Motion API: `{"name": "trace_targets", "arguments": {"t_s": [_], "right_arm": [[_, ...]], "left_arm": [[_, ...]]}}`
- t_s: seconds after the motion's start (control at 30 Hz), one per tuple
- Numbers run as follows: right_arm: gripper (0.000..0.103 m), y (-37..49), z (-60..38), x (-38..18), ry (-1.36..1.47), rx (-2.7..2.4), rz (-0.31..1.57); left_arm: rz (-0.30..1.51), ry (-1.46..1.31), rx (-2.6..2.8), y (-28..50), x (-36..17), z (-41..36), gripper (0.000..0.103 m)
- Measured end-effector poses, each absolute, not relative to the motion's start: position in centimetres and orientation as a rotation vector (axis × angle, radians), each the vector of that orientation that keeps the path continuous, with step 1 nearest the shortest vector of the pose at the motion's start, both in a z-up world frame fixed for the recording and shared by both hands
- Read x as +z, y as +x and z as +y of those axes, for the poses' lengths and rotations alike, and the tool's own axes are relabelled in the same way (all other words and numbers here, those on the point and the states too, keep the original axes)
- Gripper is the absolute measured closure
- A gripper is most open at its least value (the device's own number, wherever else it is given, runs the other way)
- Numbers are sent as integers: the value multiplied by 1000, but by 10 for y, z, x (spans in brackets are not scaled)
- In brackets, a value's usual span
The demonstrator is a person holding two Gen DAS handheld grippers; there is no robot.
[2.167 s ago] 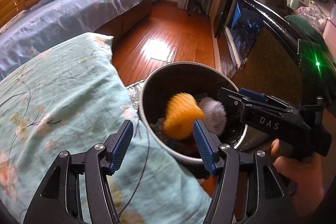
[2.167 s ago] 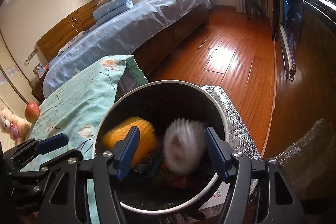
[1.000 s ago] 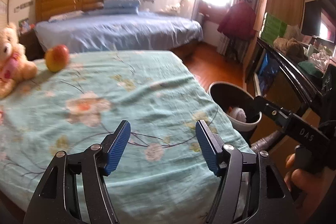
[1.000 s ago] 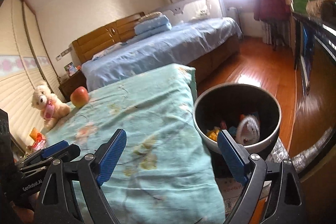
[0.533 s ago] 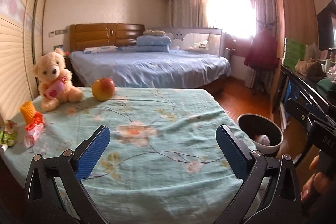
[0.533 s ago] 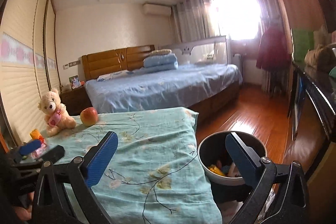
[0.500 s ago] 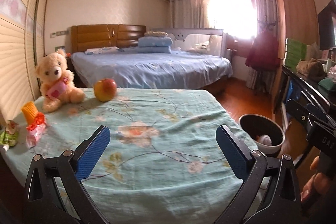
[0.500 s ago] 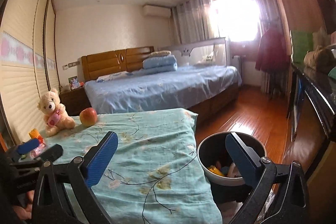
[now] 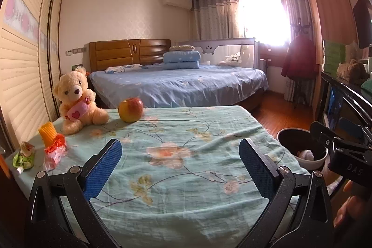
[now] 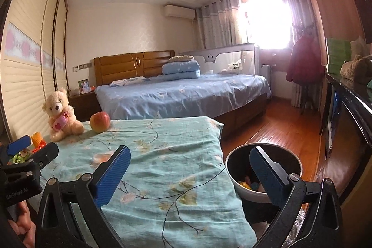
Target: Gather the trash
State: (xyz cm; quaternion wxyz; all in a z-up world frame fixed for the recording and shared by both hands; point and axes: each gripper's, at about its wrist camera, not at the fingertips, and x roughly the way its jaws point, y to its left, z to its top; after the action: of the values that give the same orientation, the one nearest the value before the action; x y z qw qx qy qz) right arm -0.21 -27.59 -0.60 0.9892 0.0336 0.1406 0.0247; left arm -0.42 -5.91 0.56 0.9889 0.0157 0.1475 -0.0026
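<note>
My left gripper (image 9: 180,166) hangs wide open over the near part of a table under a teal flowered cloth (image 9: 186,131), nothing between its blue pads. My right gripper (image 10: 189,174) is open too, over the table's right edge, its right finger in front of the round trash bin (image 10: 234,169) on the floor. The bin (image 9: 290,134) holds white, yellow and other scraps. At the table's left end lie an orange ridged piece (image 9: 47,134), a red-and-white wrapper (image 9: 54,153) and a green pouch (image 9: 24,156).
A teddy bear (image 9: 76,97) and an apple (image 9: 130,109) stand at the table's far left. A blue bed (image 9: 181,85) lies behind. A dark cabinet (image 10: 348,113) lines the right wall, wooden floor (image 10: 286,129) in between. The person's hand (image 9: 346,208) holds the right gripper.
Both grippers have swung up and away from the bin, where the orange and white pieces dropped in, and now face across the table. Their jaws have spread wider.
</note>
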Motion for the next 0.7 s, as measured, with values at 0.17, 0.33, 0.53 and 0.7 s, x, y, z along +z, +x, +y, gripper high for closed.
{"name": "trace_targets", "arguments": {"t_s": [0.17,0.33,0.53,0.7], "right_arm": [[0,-3,-275,-6,71,48,284],[0,-4,-277,-7,80,47,290],[0,-3,-277,-7,80,52,302],[0,-2,-277,-8,83,54,305]], "left_arm": [[299,30,-2,-6,5,-59,0],[289,30,-3,-9,6,-60,0],[290,31,-5,-9,6,-61,0],[292,32,1,-9,7,-62,0]]}}
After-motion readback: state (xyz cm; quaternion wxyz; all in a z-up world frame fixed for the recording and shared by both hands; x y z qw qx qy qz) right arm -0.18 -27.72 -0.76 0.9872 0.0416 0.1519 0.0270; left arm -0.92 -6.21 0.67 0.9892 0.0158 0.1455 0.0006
